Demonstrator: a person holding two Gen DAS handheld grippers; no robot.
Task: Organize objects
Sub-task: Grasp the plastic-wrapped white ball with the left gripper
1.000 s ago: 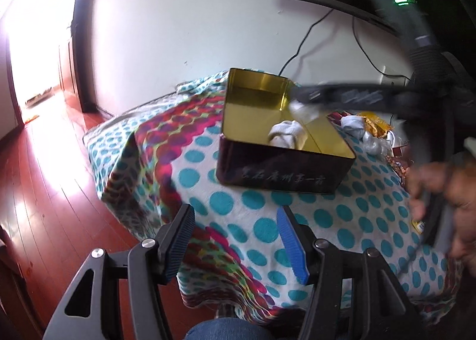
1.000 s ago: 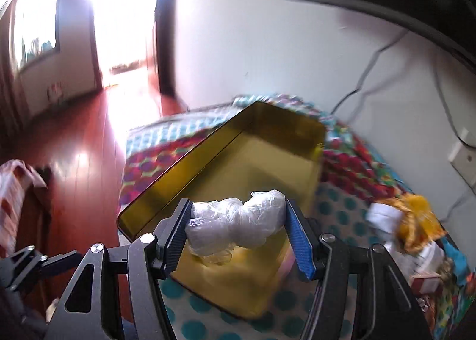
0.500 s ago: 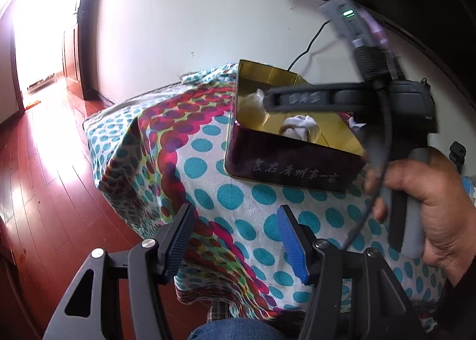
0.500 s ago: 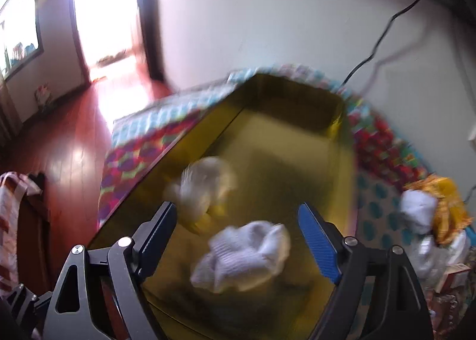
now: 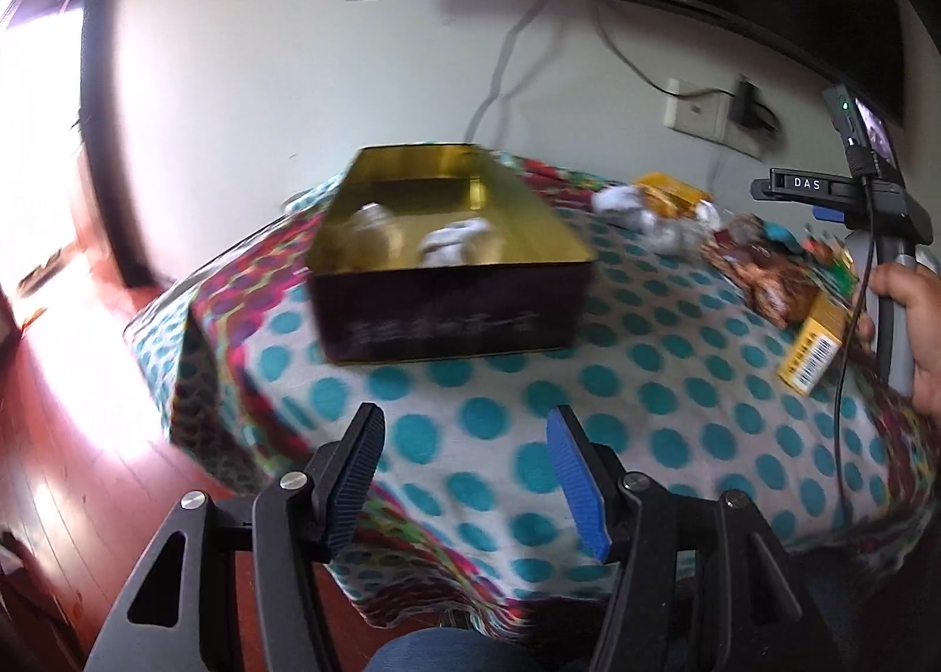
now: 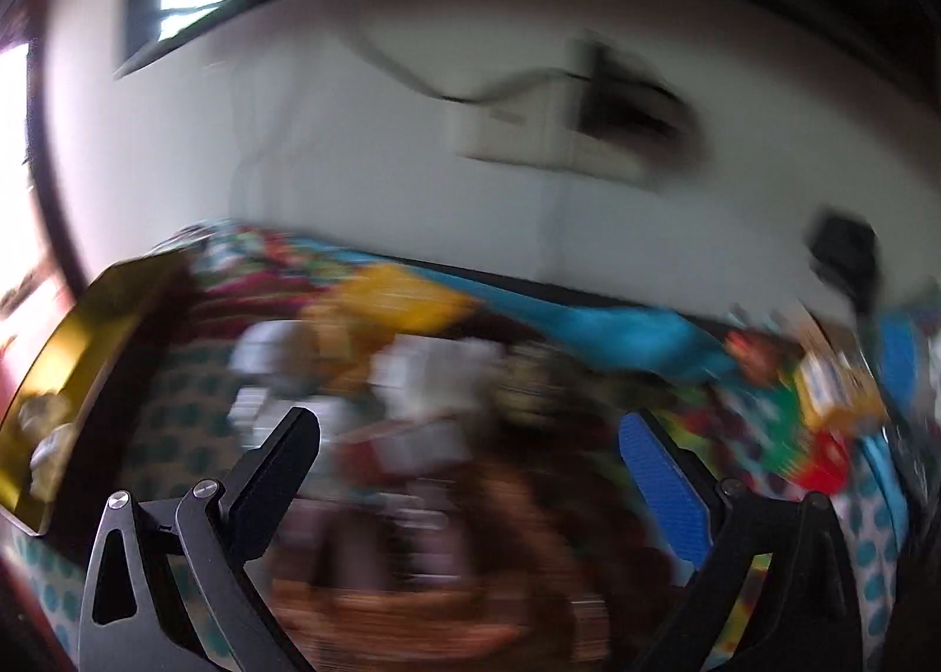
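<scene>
The gold tin [image 5: 453,266] sat ahead of the half-open, empty left hand-held gripper [image 5: 464,481] with two white bundles [image 5: 453,243] inside. The right hand-held gripper [image 6: 470,487], jaws opening wide and empty, faced blurred clutter [image 6: 411,372]; only the left view showed the yellow box [image 5: 814,345].

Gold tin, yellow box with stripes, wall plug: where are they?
gold tin [image 5: 453,313], left wrist view, dark front wall
yellow box [image 5: 814,343], left wrist view, barcoded side
wall plug [image 5: 700,110], left wrist view, white faceplate
</scene>
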